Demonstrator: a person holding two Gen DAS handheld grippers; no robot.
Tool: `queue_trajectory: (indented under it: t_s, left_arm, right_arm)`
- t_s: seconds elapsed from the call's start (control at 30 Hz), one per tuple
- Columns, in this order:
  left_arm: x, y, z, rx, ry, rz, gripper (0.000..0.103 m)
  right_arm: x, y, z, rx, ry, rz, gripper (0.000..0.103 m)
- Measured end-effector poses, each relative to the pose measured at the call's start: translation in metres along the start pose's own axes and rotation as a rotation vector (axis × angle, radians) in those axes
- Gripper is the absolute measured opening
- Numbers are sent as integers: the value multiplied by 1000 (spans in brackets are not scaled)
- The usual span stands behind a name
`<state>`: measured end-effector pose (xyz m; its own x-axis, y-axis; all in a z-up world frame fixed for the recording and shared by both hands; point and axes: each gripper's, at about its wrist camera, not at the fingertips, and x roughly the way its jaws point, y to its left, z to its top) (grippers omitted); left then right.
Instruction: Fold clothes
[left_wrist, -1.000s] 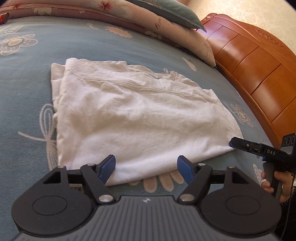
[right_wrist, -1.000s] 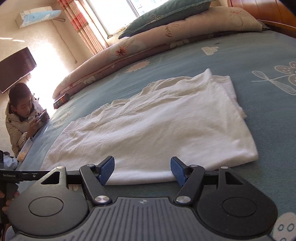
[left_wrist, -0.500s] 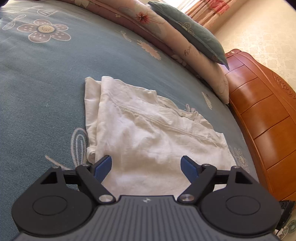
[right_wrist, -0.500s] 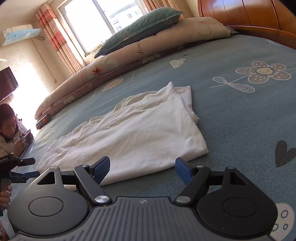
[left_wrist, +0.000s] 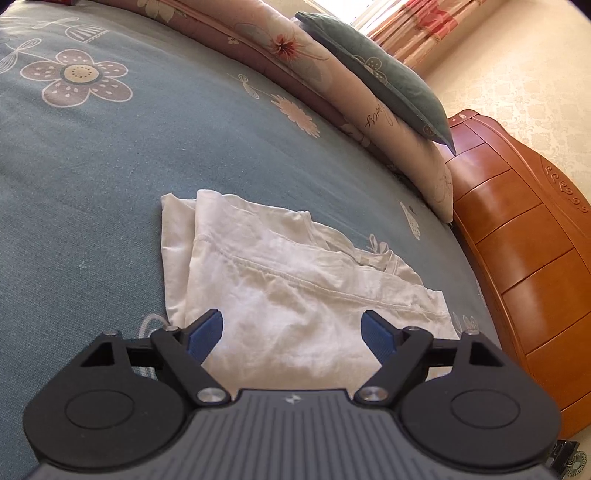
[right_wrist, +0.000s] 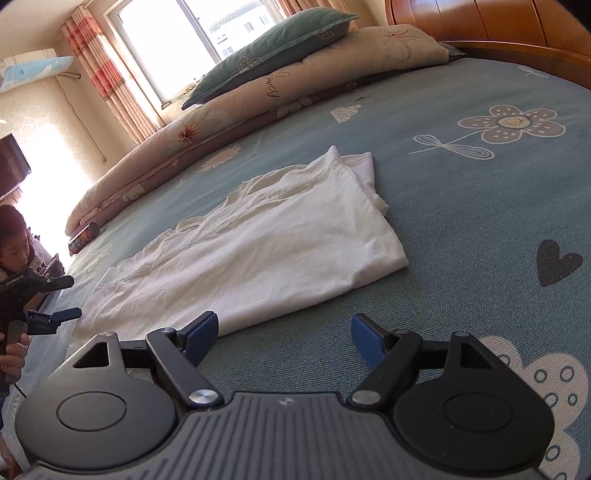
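I find the white garment (left_wrist: 295, 295) lying flat on the bedspread (left_wrist: 92, 184), folded into a long rectangle. In the right wrist view its long axis runs from lower left to upper right, the far end toward the rolled quilt (right_wrist: 229, 122). The cloth is thin, soft and creased, with a stitched seam across it and doubled layers showing at one short end.

My left gripper (left_wrist: 293, 332) stands released over the garment's near part; its jaws have just been widening and the blue pads clamp nothing. My right gripper (right_wrist: 284, 334) is likewise released, jaws just widened, its left pad at the garment's near edge and bare bedspread between them.

The bedspread is teal, woven, printed with flowers. A teal pillow (right_wrist: 273, 48) lies on the quilt. A wooden headboard (left_wrist: 517, 240), curtains (right_wrist: 110, 74) and a bright window (right_wrist: 177, 37) bound the room.
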<state>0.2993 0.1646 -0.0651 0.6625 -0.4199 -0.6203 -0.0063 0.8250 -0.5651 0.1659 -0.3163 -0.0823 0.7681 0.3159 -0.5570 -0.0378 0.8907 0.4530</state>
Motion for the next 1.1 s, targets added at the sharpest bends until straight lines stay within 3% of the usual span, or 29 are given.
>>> queue_trajectory:
  t_s: [0.1, 0.2, 0.3, 0.4, 0.47, 0.6, 0.63, 0.7, 0.83, 0.97, 1.1]
  left_arm:
    - [12, 12, 6, -28, -5, 125, 81]
    - [6, 20, 15, -88, -38, 70, 81]
    - [1, 8, 26, -52, -84, 19, 82]
    - [15, -5, 37, -18, -65, -21, 83]
    - [33, -9, 42, -2, -32, -7, 83]
    - [55, -5, 50, 44, -67, 199, 82]
    - [53, -4, 52, 36, -75, 205, 82]
    - [48, 0, 55, 12, -89, 193, 82]
    - [24, -17, 48, 51, -82, 98, 82]
    - [10, -35, 21, 110, 21, 33, 85]
    - [-1, -32, -11, 106, 97, 34, 85]
  right_arm:
    - [-1, 5, 0, -27, 4, -11, 83]
    - [-4, 6, 0, -55, 1, -20, 84]
    - [-3, 6, 0, -62, -4, -28, 84]
    - [2, 6, 1, -50, -3, -15, 84]
    - [4, 9, 1, -48, 3, -5, 84]
    - [4, 13, 1, -72, 12, -3, 84]
    - [4, 14, 2, -78, 13, -6, 84]
    - [1, 13, 3, -85, 8, -14, 84]
    - [-1, 11, 5, -73, -6, -18, 85]
    - [3, 14, 4, -53, 2, -12, 85]
    - [-2, 28, 4, -99, 6, -3, 85]
